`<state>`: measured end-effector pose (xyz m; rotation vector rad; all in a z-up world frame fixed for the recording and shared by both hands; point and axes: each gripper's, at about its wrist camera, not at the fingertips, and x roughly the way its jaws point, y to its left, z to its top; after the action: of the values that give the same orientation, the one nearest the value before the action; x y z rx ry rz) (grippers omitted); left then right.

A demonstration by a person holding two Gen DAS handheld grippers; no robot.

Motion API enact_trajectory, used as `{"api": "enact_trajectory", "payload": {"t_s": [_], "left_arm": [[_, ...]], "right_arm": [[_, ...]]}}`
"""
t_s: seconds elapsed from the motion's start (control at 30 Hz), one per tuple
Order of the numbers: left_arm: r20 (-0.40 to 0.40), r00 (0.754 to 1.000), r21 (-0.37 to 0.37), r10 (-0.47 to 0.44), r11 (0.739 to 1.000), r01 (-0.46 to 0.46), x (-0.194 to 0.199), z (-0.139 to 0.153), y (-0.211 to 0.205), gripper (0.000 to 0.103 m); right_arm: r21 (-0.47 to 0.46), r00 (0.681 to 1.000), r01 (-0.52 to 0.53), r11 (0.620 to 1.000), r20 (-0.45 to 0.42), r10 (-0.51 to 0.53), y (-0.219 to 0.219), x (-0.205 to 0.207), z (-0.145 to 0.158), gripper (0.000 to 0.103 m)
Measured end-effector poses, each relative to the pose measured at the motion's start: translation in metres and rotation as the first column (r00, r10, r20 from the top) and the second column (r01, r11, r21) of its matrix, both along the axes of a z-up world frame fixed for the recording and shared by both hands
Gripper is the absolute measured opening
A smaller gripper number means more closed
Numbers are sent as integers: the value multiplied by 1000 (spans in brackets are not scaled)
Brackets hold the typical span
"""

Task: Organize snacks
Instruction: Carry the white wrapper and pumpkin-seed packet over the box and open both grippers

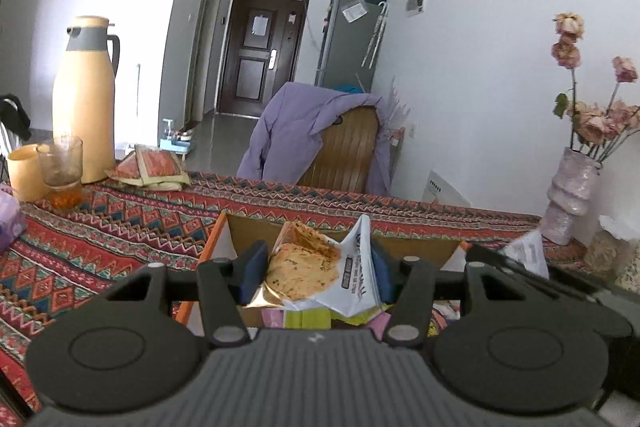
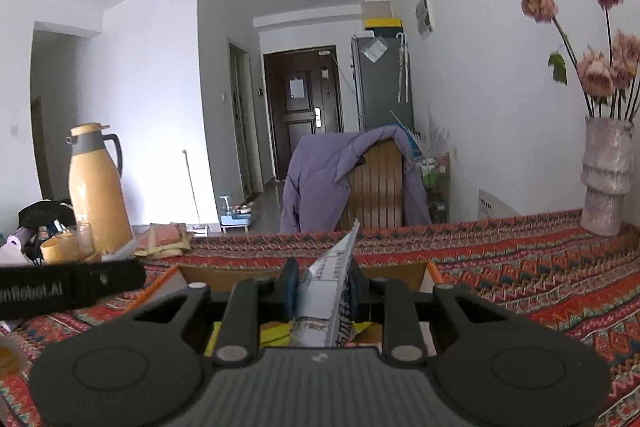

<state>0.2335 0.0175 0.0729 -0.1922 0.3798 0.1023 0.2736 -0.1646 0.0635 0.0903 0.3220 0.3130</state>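
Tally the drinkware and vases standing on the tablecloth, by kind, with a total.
Thermos: 1
Yellow mug: 1
Glass: 1
Vase: 1
Total: 4

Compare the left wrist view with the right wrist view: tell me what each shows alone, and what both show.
Left wrist only: the left tongs gripping a snack packet printed with crackers. Right wrist only: the right tongs shut on a white printed packet. Both: the yellow thermos, the cardboard box beneath the tongs, and the vase of dried roses.
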Motion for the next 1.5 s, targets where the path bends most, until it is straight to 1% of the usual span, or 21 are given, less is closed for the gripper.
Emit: {"api": "enact_trajectory", "payload": {"t_s": [0.1,0.27,0.4,0.47,0.5,0.53,0.57,0.6,0.63,0.67,0.7,0.8,1.17,1.5], "left_arm": [[-18,1000,8,19,1000,-19,12,-12,2,55],[-56,998,7,18,1000,-17,26,-31,7,55],[-76,997,8,21,1000,-20,33,-41,11,55],[-81,997,3,14,1000,-13,33,-43,13,56],[-78,997,1,12,1000,-12,33,-44,13,59],[-68,998,-4,8,1000,-9,30,-44,14,62],[-62,998,-8,5,1000,-5,29,-43,15,66],[-56,998,-11,8,1000,-9,26,-43,15,78],[-44,999,-11,17,1000,-18,25,-42,16,88],[-30,999,-10,27,1000,-28,22,-41,17,93],[-21,999,-9,36,999,-36,21,-39,18,102],[4,998,-10,67,998,-67,15,-36,19,103],[-6,997,-17,81,997,-81,14,-35,20,103],[3,997,-24,83,996,-82,9,-32,21,103]], "right_arm": [[20,1000,8,1000,-17,-7,-5,7,-13,23],[11,998,-1,1000,-62,1,-5,20,-30,23],[-1,996,-5,1000,-84,5,-3,25,-37,23],[-2,996,3,1000,-88,-3,-3,26,-39,25],[2,996,4,1000,-93,-4,-4,26,-39,27],[9,995,10,1000,-96,-9,-5,26,-39,31],[15,995,13,1000,-100,-11,-7,26,-39,38],[23,995,14,1000,-104,-12,-9,26,-39,57],[29,995,18,999,-103,-15,-12,25,-39,78],[35,995,20,999,-100,-17,-14,23,-39,86],[41,995,22,999,-93,-18,-15,21,-37,94],[50,997,25,998,-75,-22,-18,19,-36,103],[43,998,25,999,-55,-23,-18,15,-35,103],[42,999,27,999,-46,-25,-19,13,-34,103]]}}
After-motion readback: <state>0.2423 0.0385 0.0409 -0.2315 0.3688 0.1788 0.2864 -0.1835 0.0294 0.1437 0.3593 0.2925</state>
